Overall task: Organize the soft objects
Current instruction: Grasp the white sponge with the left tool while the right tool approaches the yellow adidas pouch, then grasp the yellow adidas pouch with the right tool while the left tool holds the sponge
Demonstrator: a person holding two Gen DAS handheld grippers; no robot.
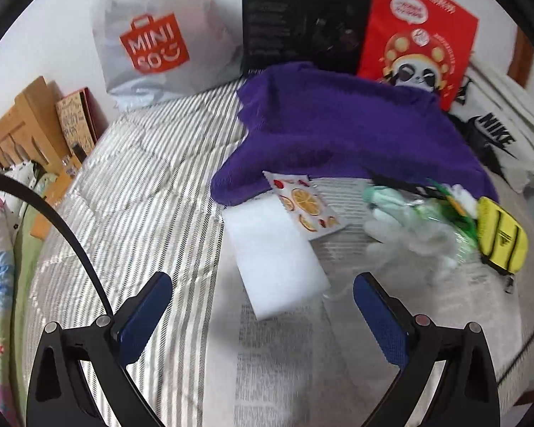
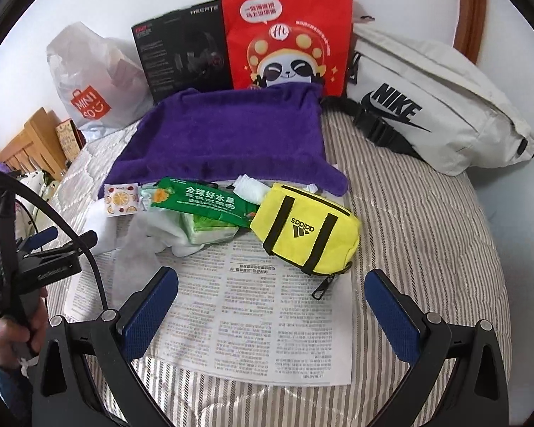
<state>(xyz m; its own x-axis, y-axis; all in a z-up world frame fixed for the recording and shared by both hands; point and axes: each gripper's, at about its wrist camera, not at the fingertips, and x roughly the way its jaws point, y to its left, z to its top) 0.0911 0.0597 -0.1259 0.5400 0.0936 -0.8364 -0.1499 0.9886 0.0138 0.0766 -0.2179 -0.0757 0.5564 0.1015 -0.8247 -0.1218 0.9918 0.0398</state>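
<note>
While both grippers hang wide open and empty over the striped bed, the soft things lie heaped on a printed sheet in front of them.

Between the spread blue pads of the right gripper (image 2: 270, 306) lies the printed paper (image 2: 267, 320), and just beyond it sits the yellow pouch (image 2: 304, 227), touching a green wipes pack (image 2: 203, 206) and crumpled white tissue (image 2: 247, 186). A purple towel (image 2: 224, 135) spreads behind them, its far edge against the red paper bag (image 2: 284, 32). The left gripper (image 1: 261, 315) hovers over a white foam block (image 1: 274, 256), beside a small fruit-print sachet (image 1: 304, 204). A grey waist bag (image 2: 434, 106) rests well off to the right.
</note>
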